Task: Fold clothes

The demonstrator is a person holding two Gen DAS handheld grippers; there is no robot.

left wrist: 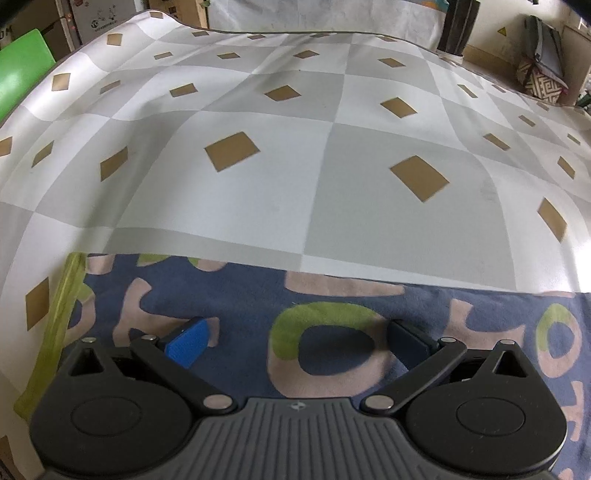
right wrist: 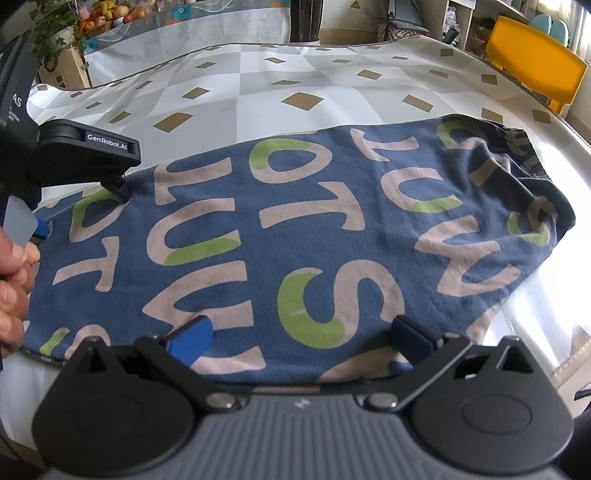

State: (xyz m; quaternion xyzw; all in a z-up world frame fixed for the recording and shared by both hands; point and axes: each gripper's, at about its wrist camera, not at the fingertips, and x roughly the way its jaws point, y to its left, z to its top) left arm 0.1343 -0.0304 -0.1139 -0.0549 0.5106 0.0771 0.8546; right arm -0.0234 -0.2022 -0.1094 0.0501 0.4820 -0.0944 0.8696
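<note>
A blue garment [right wrist: 295, 236] with pink and green letters lies spread flat on the table; its far edge also shows in the left wrist view [left wrist: 332, 306]. It has a yellow-green hem [left wrist: 59, 321] at the left. My left gripper [left wrist: 295, 343] is open, fingers wide apart, low over the garment's left end; it also shows in the right wrist view [right wrist: 114, 184]. My right gripper [right wrist: 299, 339] is open over the garment's near edge, holding nothing. A collar or waistband [right wrist: 521, 147] shows at the far right end.
The checked grey-and-white tablecloth [left wrist: 258, 147] with brown squares covers the table. A green chair [left wrist: 22, 74] stands at the left and a yellow chair [right wrist: 535, 70] at the right. A dark post [right wrist: 304, 18] stands at the far edge. A hand [right wrist: 14, 280] is at the left.
</note>
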